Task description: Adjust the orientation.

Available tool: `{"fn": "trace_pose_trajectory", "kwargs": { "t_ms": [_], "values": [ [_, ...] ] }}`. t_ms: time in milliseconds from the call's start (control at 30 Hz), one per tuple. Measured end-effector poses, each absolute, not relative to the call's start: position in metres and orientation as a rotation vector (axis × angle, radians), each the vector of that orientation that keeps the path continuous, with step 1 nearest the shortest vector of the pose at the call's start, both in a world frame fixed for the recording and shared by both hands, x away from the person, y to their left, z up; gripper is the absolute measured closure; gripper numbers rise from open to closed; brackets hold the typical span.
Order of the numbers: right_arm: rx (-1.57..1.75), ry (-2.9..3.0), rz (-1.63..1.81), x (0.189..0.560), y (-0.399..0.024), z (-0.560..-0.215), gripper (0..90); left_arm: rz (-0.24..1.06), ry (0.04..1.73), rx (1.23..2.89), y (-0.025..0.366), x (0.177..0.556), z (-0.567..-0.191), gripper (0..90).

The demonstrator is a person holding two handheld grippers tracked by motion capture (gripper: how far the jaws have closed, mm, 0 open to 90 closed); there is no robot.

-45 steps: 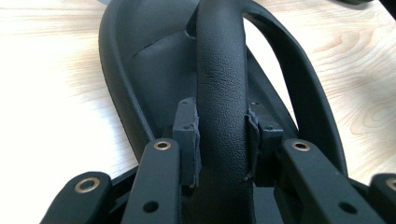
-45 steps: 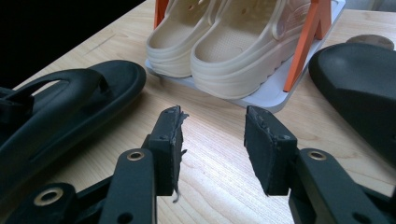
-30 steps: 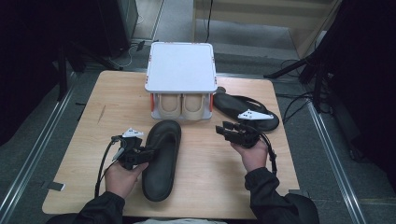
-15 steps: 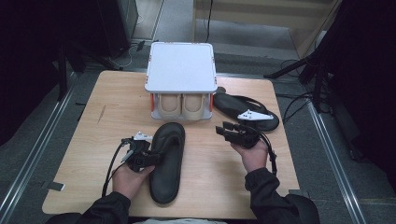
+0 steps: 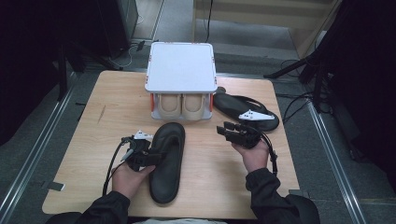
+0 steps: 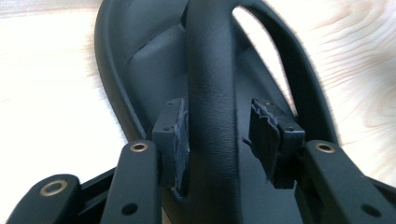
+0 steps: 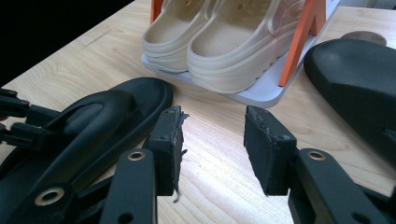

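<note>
A black sandal (image 5: 168,163) lies on the wooden table (image 5: 116,107), toe toward the shoe rack. My left gripper (image 5: 153,156) is at its left side. In the left gripper view my left gripper (image 6: 217,135) has the sandal's strap (image 6: 212,70) between its pads (image 6: 170,135); the jaws have just been opening and a gap shows at the right pad. My right gripper (image 5: 228,130) stands open over bare table to the sandal's right, nothing between its fingers (image 7: 212,144). A second black sandal (image 5: 238,105) lies beyond it, seen again as the second sandal (image 7: 359,79).
A white-topped shoe rack (image 5: 181,65) with orange posts (image 7: 299,42) stands at the table's far middle, a pair of beige clogs (image 5: 181,106) on its lower shelf. Bare wood lies left of the rack and along the right front. Cables trail from both grippers.
The left hand has turned the sandal from slanted to nearly straight and shifted it slightly toward the person. The right hand has stayed put.
</note>
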State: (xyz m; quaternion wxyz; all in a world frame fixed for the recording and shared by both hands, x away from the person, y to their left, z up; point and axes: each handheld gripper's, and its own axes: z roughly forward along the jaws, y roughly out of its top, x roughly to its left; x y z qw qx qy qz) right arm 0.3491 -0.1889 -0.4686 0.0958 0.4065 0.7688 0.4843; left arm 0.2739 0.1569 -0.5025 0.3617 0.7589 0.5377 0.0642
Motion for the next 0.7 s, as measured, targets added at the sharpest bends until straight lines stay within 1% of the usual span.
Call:
{"fn": "trace_pose_trajectory", "kwargs": {
  "t_ms": [133,367,533,700],
  "values": [
    [1.206,2.271,1.433,0.349,-0.191,-0.468,58.0,0.147,1.37,1.942,0.163,0.273,-0.492,52.8],
    [1.21,2.242,1.37,0.349,-0.2,-0.464,58.2,0.188,1.342,1.916,0.179,0.269,-0.475,50.6],
    [1.247,2.21,1.367,0.351,-0.209,-0.463,59.4,0.154,1.32,1.886,0.192,0.273,-0.469,48.7],
    [1.269,2.199,1.357,0.352,-0.214,-0.463,60.7,0.172,1.319,1.89,0.204,0.276,-0.467,47.6]
  ]
}}
